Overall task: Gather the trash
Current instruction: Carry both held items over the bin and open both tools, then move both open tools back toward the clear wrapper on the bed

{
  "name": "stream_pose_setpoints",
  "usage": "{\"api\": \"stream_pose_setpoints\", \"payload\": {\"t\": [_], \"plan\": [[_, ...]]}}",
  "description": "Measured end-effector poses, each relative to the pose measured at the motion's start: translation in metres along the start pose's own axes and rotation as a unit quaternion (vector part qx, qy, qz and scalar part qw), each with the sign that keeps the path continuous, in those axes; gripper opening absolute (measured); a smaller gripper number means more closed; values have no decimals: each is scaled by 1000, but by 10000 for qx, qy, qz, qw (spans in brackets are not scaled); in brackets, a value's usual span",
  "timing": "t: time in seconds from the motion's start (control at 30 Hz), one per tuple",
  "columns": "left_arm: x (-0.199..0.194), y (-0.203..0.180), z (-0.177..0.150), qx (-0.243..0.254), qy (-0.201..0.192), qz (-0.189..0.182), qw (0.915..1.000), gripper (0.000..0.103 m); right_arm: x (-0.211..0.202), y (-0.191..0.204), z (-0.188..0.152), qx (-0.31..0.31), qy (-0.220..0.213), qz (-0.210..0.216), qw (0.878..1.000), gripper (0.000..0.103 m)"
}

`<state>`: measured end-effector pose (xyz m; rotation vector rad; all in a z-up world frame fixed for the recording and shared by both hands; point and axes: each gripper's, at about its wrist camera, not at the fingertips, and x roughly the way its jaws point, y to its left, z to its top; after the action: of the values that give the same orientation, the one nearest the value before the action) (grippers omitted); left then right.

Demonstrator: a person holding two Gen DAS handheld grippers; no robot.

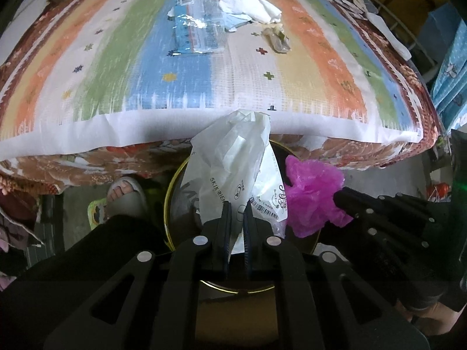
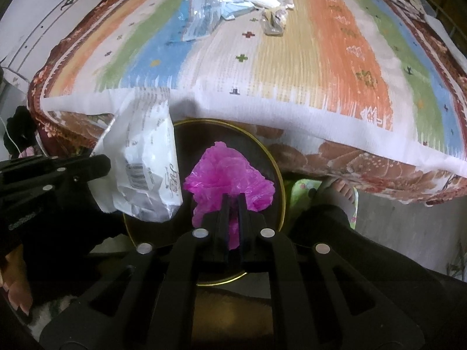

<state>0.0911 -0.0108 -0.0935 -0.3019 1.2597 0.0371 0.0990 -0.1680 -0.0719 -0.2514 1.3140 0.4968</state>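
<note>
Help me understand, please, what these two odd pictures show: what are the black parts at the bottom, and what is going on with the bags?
No robot here: a person holds a two-finger gripper in each hand, and each carries a fisheye camera looking along its fingers. One picture is from the left gripper, which pinches a white plastic bag. The other is from the right gripper, pinching a crumpled pink bag. Both hang over a round dark bin with a gold rim on the floor beside a bed. More trash remains on the striped bedspread: a blue-and-silver wrapper, a white crumpled paper and a small wrapper.
</note>
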Motion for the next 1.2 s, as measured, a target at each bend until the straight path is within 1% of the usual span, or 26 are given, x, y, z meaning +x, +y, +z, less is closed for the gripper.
{"api": "stream_pose_setpoints", "payload": {"t": [0.03,0.07,0.1,0.2,0.27,0.4,0.43,0.47,0.53,0.6,0.67,0.73,0.9,0.97,1.07,1.13,1.2], "plan": [[1,2,1,-53,20,-32,10000,32,1,-2,0,69,23,31,10000,18],[1,4,2,-118,20,-78,9999,45,1,-3,0,119,27,61,9999,27],[-1,5,2,-164,-31,-112,9998,53,0,-5,0,179,15,99,9998,30],[-8,8,5,-260,-170,-161,9994,52,-3,-5,1,198,-67,129,9997,34],[-9,10,7,-330,-191,-185,9991,52,-4,-4,2,167,-106,157,9997,39],[-12,12,9,-404,-283,-226,9985,53,-8,-2,4,126,-199,191,9995,40],[-14,13,10,-425,-313,-240,9983,54,-8,-3,5,131,-217,206,9995,42],[-15,14,10,-454,-344,-244,9981,54,-10,-3,6,146,-250,231,9993,45],[-18,18,12,-533,-417,-241,9974,63,-15,-5,9,183,-351,262,9989,47],[-22,23,15,-629,-517,-225,9964,66,-19,-6,11,191,-451,255,9985,49],[-26,29,18,-766,-613,-257,9948,70,-25,-7,15,195,-582,288,9977,55],[-30,34,23,-856,-682,-228,9937,78,-32,-6,19,127,-717,278,9970,57],[-39,41,43,-764,-726,-173,9943,84,-46,1,37,-297,-993,79,9946,60],[-43,47,51,-812,-800,-91,9934,87,-53,1,45,-373,-1125,5,9929,65],[-45,57,63,-932,-858,-143,9918,92,-62,-1,60,-438,-1265,21,9910,71],[-44,60,70,-953,-867,-73,9916,97,-66,-1,71,-545,-1356,-52,9893,75],[-44,64,78,-982,-897,20,9911,97,-72,-2,85,-669,-1512,-160,9861,78]]}}
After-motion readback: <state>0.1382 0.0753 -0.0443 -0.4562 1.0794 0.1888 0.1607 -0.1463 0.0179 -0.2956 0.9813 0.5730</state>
